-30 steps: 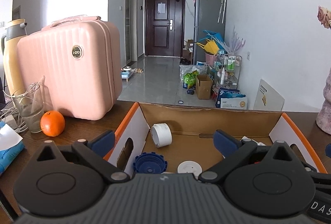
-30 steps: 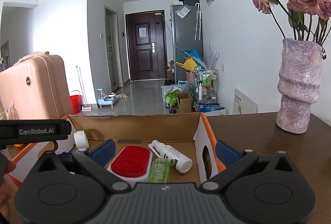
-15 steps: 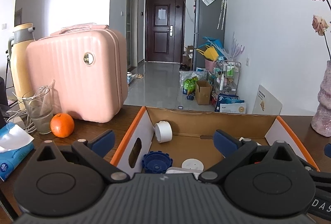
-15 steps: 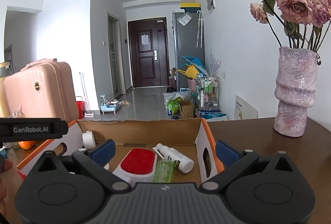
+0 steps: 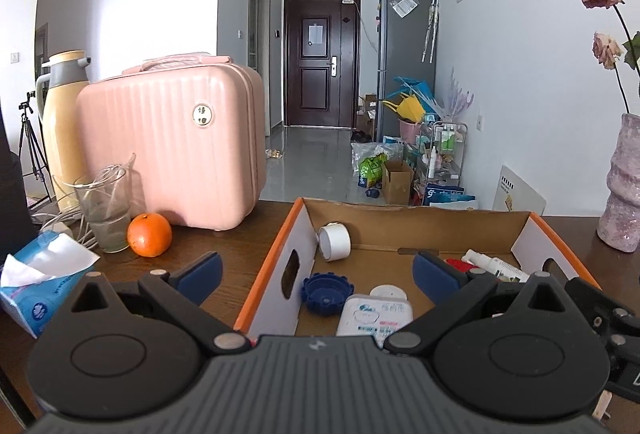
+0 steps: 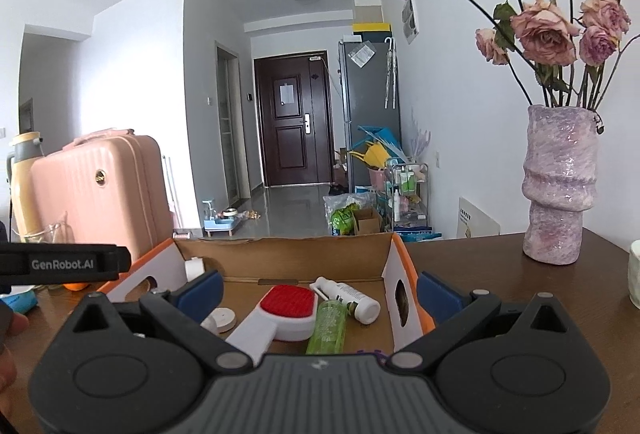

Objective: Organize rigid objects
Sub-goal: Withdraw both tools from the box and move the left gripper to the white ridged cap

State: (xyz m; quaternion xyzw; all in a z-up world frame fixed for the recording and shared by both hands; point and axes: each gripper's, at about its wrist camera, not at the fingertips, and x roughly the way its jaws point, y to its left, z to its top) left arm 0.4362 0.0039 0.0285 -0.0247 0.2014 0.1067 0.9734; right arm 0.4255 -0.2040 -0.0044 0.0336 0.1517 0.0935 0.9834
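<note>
Both grippers, left point(image 5: 316, 272) and right point(image 6: 318, 290), spread wide, empty, above cardboard box point(image 5: 400, 224)

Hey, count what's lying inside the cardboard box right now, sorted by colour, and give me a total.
White, 4: roll of white tape, round white disc, white spray bottle, flat white packet.
Blue, 1: blue toothed plastic cap.
Red and white, 1: red-padded white brush.
Green, 1: clear green bottle.
Total: 7.

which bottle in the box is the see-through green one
The green bottle lying beside the red-topped brush; the other bottle, next to it, is white with a label.
</note>
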